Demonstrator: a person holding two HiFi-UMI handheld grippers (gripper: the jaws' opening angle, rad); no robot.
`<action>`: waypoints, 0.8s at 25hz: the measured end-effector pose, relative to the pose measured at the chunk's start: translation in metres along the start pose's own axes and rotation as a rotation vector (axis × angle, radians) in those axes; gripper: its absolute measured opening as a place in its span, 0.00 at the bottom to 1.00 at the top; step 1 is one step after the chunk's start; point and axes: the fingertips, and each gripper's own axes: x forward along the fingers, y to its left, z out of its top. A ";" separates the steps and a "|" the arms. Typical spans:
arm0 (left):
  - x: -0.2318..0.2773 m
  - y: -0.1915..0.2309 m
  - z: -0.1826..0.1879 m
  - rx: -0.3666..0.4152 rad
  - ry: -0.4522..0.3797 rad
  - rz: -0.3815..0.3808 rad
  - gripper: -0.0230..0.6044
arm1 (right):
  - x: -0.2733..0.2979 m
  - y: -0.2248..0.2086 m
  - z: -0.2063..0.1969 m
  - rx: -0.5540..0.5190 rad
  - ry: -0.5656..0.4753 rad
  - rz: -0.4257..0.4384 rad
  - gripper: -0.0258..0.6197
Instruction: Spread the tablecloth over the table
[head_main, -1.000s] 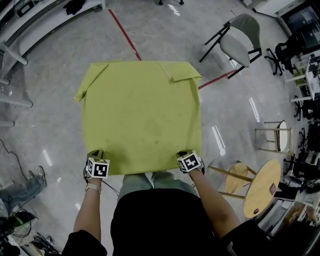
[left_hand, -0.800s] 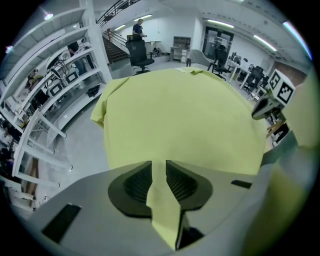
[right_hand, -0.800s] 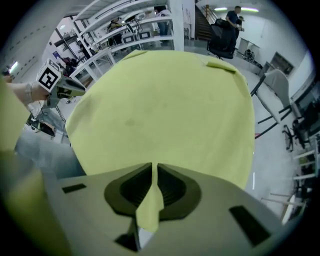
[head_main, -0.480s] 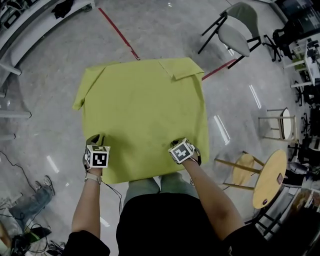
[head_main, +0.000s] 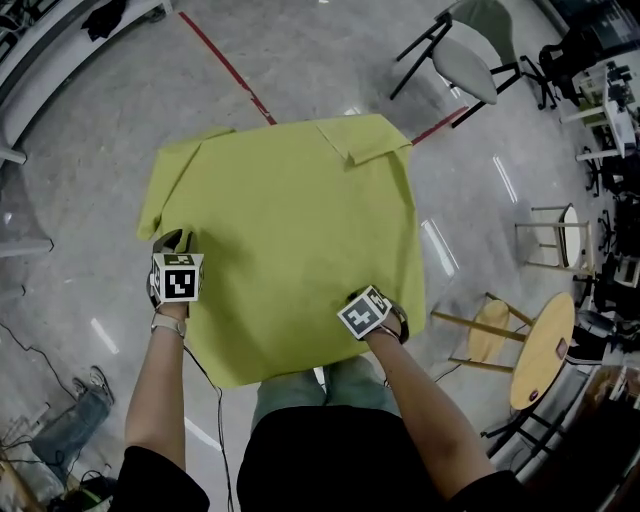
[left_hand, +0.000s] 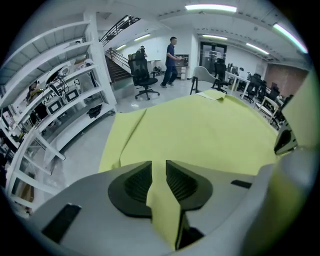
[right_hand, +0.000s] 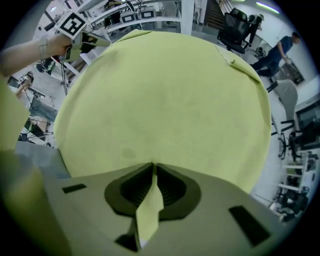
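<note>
A yellow-green tablecloth (head_main: 285, 230) lies spread over the table and hides its top. Its far right corner (head_main: 365, 140) is folded back on itself, and the far left corner hangs creased. My left gripper (head_main: 168, 240) is shut on the cloth's left edge, about halfway along the table's side; a fold of the tablecloth (left_hand: 162, 200) runs between its ribbed pads. My right gripper (head_main: 352, 296) is shut on the near edge toward the right corner, with a pinched fold of tablecloth (right_hand: 149, 202) in its jaws. The left gripper (right_hand: 82, 37) shows in the right gripper view too.
A grey chair (head_main: 465, 55) stands beyond the far right corner. A round wooden table (head_main: 540, 350) and wooden stools (head_main: 485, 335) are at the right. White shelving (left_hand: 55, 110) runs along the left. A red floor line (head_main: 225, 65) leads away behind the table. People stand far off.
My left gripper has carried its cloth edge from the near left corner away from me along the left side. The right gripper shifted slightly left along the near edge. The cloth now sits skewed.
</note>
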 end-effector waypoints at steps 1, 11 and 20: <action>0.007 0.006 0.007 0.005 -0.001 0.002 0.18 | 0.000 0.000 0.000 -0.007 0.008 -0.009 0.10; 0.072 0.065 0.045 0.014 0.042 0.020 0.18 | -0.002 -0.001 -0.002 0.058 -0.035 0.002 0.10; 0.077 0.095 0.065 -0.004 0.024 0.051 0.17 | -0.001 -0.001 -0.002 0.082 -0.043 -0.003 0.10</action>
